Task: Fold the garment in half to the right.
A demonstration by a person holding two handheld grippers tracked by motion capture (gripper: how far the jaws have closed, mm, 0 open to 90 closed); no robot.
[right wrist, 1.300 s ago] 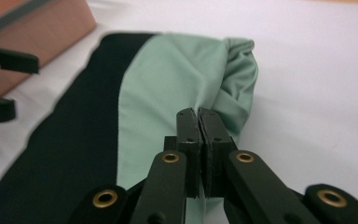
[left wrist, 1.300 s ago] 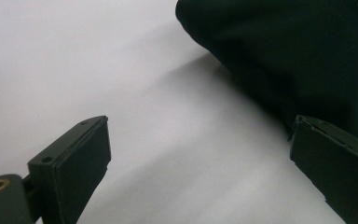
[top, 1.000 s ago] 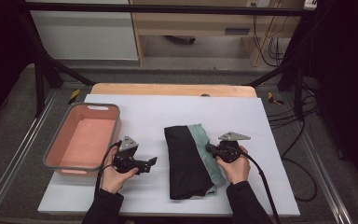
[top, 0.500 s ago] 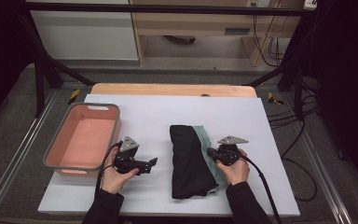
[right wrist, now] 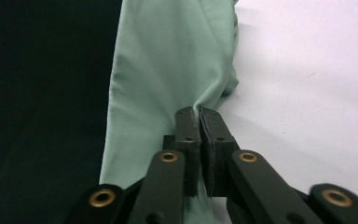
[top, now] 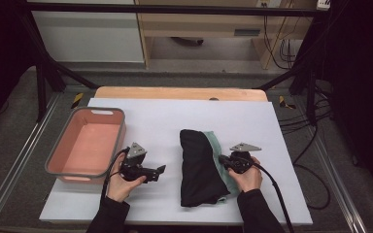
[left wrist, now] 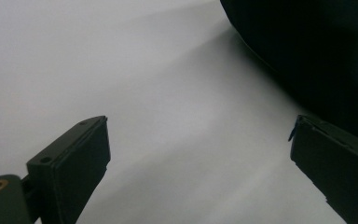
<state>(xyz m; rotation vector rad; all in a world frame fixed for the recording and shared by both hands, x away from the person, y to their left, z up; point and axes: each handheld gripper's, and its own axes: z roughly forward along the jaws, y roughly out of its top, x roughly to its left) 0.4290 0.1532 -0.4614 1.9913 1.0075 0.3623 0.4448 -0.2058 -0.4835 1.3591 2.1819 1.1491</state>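
High view: the folded black cloth (top: pixel 200 167) lies mid-table over a green cloth (top: pixel 222 162), whose right edge the right gripper (top: pixel 222 160) holds; a pull could drag both and undo the fold. Left gripper view: the left gripper (left wrist: pixel 198 149) stands open and empty beside the black cloth (left wrist: pixel 307 51), so nothing pins the stack. Right gripper view: the jaws, just eased slightly, pinch only a thin pucker of green cloth (right wrist: pixel 168 84), which may slip free.

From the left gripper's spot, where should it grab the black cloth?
Take the black cloth by its near left edge, coming in level from the left: the left gripper already faces it, open, and that folded edge lies free on the white board.
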